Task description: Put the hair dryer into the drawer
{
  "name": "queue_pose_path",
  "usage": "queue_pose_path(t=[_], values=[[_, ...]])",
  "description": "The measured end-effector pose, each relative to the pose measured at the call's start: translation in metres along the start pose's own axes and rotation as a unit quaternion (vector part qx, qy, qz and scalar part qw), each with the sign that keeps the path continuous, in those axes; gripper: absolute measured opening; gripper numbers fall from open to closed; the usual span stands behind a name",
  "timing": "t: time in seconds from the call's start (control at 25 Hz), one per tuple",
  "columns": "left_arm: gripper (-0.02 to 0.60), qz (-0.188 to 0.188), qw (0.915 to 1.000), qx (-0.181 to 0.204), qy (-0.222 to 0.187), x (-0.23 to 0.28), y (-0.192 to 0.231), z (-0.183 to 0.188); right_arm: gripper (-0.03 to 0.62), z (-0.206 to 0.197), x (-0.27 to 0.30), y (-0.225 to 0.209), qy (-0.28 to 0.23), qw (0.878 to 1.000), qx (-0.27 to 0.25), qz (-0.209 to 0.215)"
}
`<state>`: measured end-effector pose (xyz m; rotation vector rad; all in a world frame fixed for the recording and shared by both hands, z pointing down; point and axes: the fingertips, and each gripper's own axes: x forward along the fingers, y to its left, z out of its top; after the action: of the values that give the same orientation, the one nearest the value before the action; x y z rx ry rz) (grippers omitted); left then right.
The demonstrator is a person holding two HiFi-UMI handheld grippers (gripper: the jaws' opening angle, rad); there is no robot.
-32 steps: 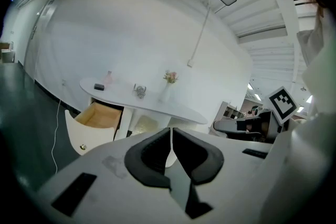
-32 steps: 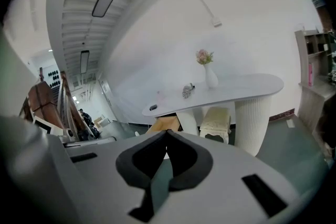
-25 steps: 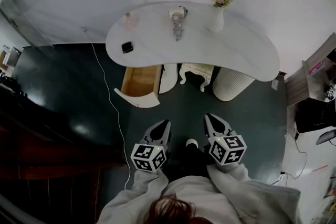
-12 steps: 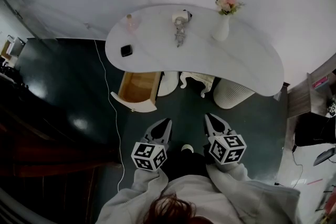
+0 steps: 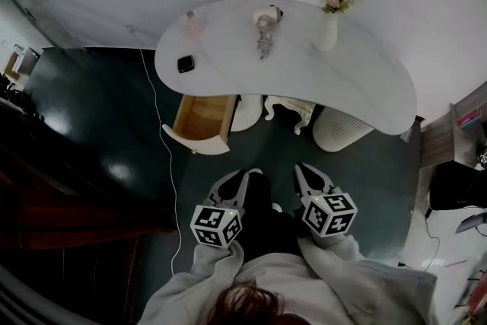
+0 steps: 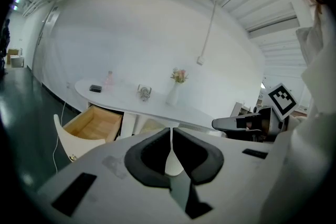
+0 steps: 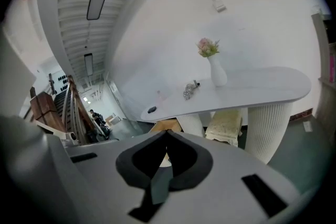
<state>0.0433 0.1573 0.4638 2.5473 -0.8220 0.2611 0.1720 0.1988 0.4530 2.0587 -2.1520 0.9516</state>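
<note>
**Both grippers empty, hair dryer on the worktop**

A dark green floor (image 5: 91, 110) runs up to a white wall. Against the wall stands a curved white worktop (image 5: 350, 72). A wooden drawer (image 5: 196, 142) is pulled out below the worktop's left part, with nothing visible inside it. A ribbed white pedestal (image 5: 338, 129) and a cream stool (image 5: 289, 104) stand under the worktop to the drawer's right.

The left gripper (image 5: 242, 177) and right gripper (image 5: 300, 167) are held side by side over the floor, well short of the worktop. Each has its fingers together on nothing.

A white vase (image 5: 327, 33) of pink flowers stands near the wall. The small silvery hair dryer (image 5: 263, 25) lies mid-worktop, left of the vase. Further left are a pink bottle (image 5: 194, 24) and a small black item (image 5: 185, 63).
</note>
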Motion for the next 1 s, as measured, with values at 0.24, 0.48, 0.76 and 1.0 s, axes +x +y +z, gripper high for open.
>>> queue_pose_path(t=[0.24,0.48,0.76,1.0], values=[[0.023,-0.005,0.9999,-0.013,0.003,0.016,0.006,-0.003,0.048,0.002,0.009,-0.011,0.007,1.000,-0.003,-0.007],[0.023,-0.017,0.9998,-0.009,0.009,0.047,0.012,0.013,0.048,0.021,0.027,-0.034,0.006,1.000,0.007,-0.026],[0.023,-0.029,0.9993,-0.015,0.017,0.102,0.033,0.042,0.049,0.055,0.073,-0.056,0.013,0.999,0.014,-0.033],[0.023,-0.026,0.9995,-0.017,0.009,0.145,0.067,0.083,0.048,0.096,0.131,-0.059,0.023,1.000,0.006,-0.020]])
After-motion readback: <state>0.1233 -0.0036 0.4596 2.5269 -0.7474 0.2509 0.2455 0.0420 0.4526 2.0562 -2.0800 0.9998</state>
